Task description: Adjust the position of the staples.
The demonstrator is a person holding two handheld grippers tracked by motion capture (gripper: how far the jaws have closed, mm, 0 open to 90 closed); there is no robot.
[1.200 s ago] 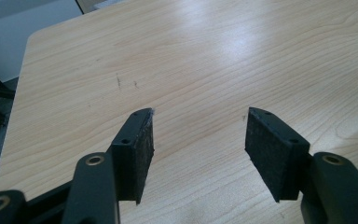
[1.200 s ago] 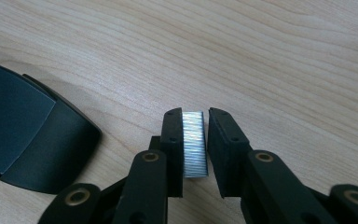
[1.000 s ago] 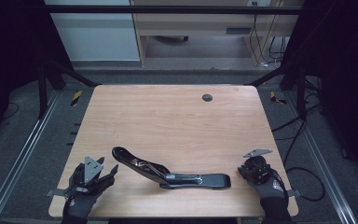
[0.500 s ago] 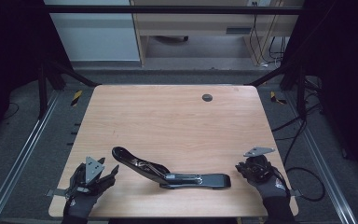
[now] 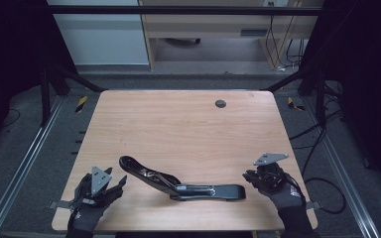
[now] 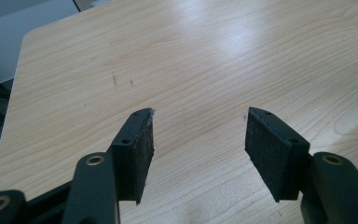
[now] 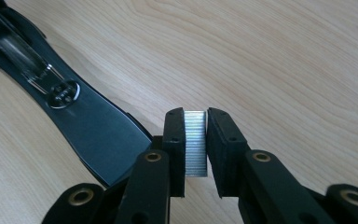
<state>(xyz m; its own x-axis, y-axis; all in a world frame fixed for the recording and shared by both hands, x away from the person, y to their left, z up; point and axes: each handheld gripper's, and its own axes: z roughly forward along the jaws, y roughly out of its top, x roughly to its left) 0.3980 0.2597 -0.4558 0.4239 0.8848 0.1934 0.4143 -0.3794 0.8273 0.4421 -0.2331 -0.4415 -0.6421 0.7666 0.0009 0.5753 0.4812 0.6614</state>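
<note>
A black stapler (image 5: 178, 183) lies swung open and flat near the table's front edge, with its staple channel (image 7: 23, 51) facing up. My right gripper (image 7: 196, 114) is shut on a silver strip of staples (image 7: 196, 140), held on edge between the pads just off the stapler's wide rear end (image 7: 98, 135). In the high view the right gripper (image 5: 252, 177) is to the right of the stapler. My left gripper (image 6: 198, 116) stands open over bare wood with nothing between its pads. From above, the left gripper (image 5: 115, 181) is at the front left, apart from the stapler's curved end.
The wooden table (image 5: 178, 124) has a small dark round grommet (image 5: 220, 103) near its far edge. Metal rails run along both sides of the table. A desk and cables stand on the floor beyond the far edge.
The right hand has lifted slightly with the staple strip still between its pads. The left hand and the stapler have stayed put.
</note>
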